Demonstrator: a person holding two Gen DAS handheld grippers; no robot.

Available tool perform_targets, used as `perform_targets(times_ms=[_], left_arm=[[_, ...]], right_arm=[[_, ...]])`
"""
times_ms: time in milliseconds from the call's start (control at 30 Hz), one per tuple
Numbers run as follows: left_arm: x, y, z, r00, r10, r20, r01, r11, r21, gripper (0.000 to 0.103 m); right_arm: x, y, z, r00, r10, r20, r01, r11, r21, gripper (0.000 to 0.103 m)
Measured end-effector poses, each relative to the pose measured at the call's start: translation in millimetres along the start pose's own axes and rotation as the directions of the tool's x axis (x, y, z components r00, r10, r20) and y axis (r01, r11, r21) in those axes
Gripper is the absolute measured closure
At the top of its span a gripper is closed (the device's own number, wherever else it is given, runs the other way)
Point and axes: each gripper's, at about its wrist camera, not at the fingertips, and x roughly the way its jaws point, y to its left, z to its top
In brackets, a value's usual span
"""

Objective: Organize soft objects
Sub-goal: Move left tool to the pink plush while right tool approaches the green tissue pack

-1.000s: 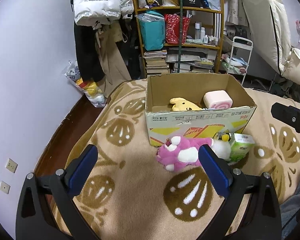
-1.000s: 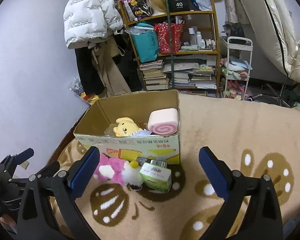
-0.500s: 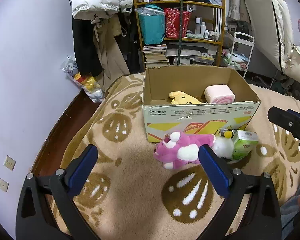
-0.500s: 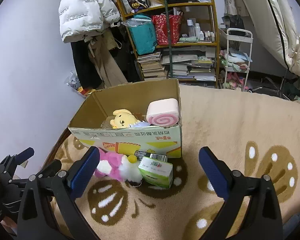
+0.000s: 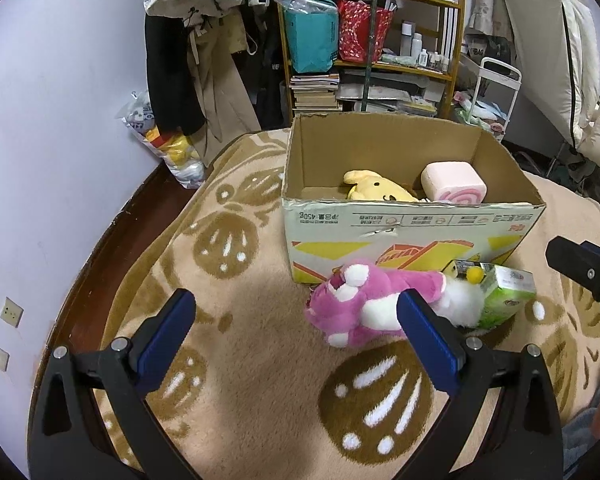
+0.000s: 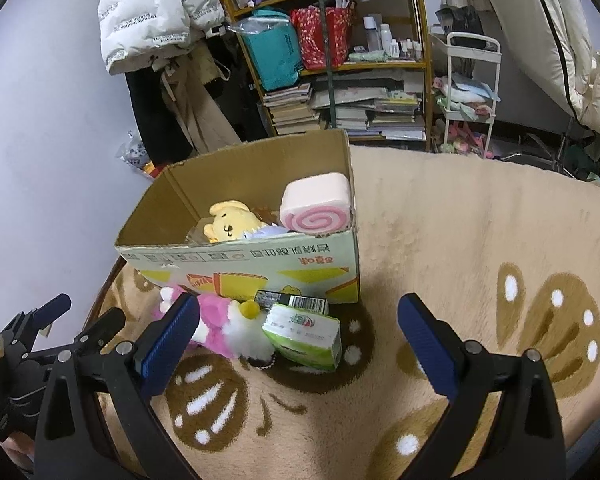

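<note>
An open cardboard box point(image 5: 412, 224) point(image 6: 260, 264) stands on a beige patterned blanket. Inside lie a yellow plush point(image 5: 374, 192) point(image 6: 230, 226) and a pink swirl-roll cushion point(image 5: 454, 182) point(image 6: 316, 206). In front of the box lie a pink and white plush point(image 5: 364, 304) point(image 6: 220, 320), a white fluffy toy with a yellow ball point(image 5: 466, 298) point(image 6: 248, 336) and a green tissue pack point(image 5: 508, 296) point(image 6: 304, 334). My left gripper point(image 5: 296, 340) is open and empty, short of the pink plush. My right gripper point(image 6: 298, 344) is open and empty, above the green pack.
A cluttered shelf point(image 5: 372, 40) with books and bags stands behind the box. Coats hang on the lilac wall point(image 5: 188, 48). A toy bag point(image 5: 168, 148) sits by the wall. A white trolley point(image 6: 472, 92) stands at the right. Dark wooden floor point(image 5: 100, 256) borders the blanket's left.
Both grippers have moved a little closer to the box and the toys in front of it. Both stay open and empty. The toys have not moved.
</note>
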Motion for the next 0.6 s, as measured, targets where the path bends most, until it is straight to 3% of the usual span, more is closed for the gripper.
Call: perform_targets(times_ms=[333,600], left_arm=[[25.1,-9.5,-0.1,1.0,-0.004,-0.029,0.004,1.0,0.021,0.004],[43.9,-26.1,-4.4,0.998,-0.055,-0.04,0.057,0.996,0.069,0.004]], right_arm=[[21.6,-7.6,-1.2,0.997,-0.034,-0.064,0.036,0.999,0.03,0.0],[41.8,-16.2,-1.2,0.992,-0.048,-0.118,0.056,0.996,0.066,0.0]])
